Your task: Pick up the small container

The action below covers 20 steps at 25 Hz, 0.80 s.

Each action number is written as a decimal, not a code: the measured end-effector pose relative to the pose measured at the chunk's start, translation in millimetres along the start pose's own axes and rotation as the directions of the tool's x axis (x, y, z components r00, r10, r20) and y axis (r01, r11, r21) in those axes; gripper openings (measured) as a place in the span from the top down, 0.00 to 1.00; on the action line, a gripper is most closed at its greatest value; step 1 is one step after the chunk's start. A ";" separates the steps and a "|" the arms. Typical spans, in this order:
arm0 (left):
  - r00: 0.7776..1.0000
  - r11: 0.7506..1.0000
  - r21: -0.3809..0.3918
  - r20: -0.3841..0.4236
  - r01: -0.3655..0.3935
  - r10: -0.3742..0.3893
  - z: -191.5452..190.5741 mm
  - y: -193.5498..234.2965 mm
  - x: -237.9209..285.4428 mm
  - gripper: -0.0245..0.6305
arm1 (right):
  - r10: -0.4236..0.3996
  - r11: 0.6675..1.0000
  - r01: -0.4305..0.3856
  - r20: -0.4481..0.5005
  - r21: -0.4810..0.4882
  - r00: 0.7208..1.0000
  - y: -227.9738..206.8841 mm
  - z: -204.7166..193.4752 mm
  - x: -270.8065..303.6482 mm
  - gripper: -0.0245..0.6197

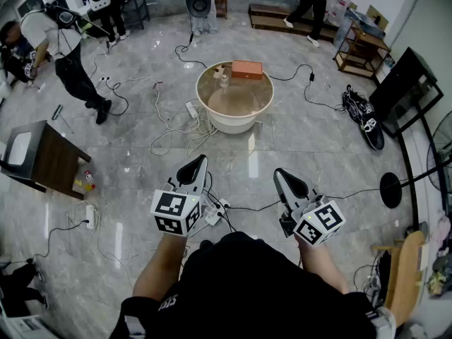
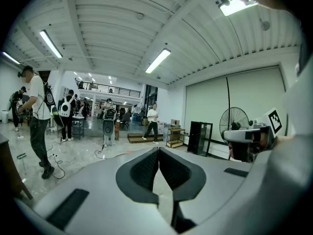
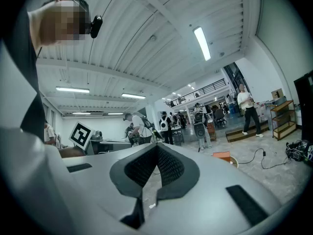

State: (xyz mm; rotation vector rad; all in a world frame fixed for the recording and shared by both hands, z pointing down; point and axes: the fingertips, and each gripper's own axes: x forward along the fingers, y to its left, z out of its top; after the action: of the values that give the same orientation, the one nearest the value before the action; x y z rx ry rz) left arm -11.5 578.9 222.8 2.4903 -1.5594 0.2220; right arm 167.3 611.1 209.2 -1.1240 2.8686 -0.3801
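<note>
A round white table [image 1: 234,122] stands a few steps ahead on the floor. On it lie an orange box [image 1: 246,68] and a small pale container [image 1: 224,80] just left of the box. My left gripper [image 1: 201,161] and right gripper [image 1: 280,174] are held low in front of the person's body, well short of the table. In the left gripper view the left gripper [image 2: 158,151] has its jaws pressed together with nothing between them. The right gripper [image 3: 156,147] is shut and empty too; the orange box [image 3: 221,156] shows far beyond it.
Cables and a power strip [image 1: 192,109] trail over the grey floor between me and the table. A dark side table [image 1: 42,157] stands at the left with a bottle [image 1: 87,181] beside it. A fan stand [image 1: 390,189] and shelves are at the right. People stand at the back.
</note>
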 end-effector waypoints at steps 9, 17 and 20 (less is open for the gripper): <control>1.000 1.000 -0.023 -0.010 -0.006 0.005 -13.1 50.4 -26.9 0.94 | -0.019 1.000 0.019 -0.019 -0.011 1.000 29.2 -11.3 39.7 0.95; 0.999 0.998 -0.057 -0.042 0.014 -0.016 -44.9 101.2 -53.6 0.94 | -0.014 0.995 0.017 -0.028 0.097 1.000 57.7 -32.3 77.8 0.95; 0.998 0.996 -0.086 -0.065 0.019 -0.025 -59.1 109.7 -48.6 0.94 | -0.027 0.992 0.031 -0.040 0.124 0.999 55.5 -38.7 83.8 0.94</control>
State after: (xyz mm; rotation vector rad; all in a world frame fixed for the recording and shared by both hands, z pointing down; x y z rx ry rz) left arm -132.9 588.9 278.3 2.4091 -1.4828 0.2276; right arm 63.9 602.2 238.0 -1.1502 2.8177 -0.5794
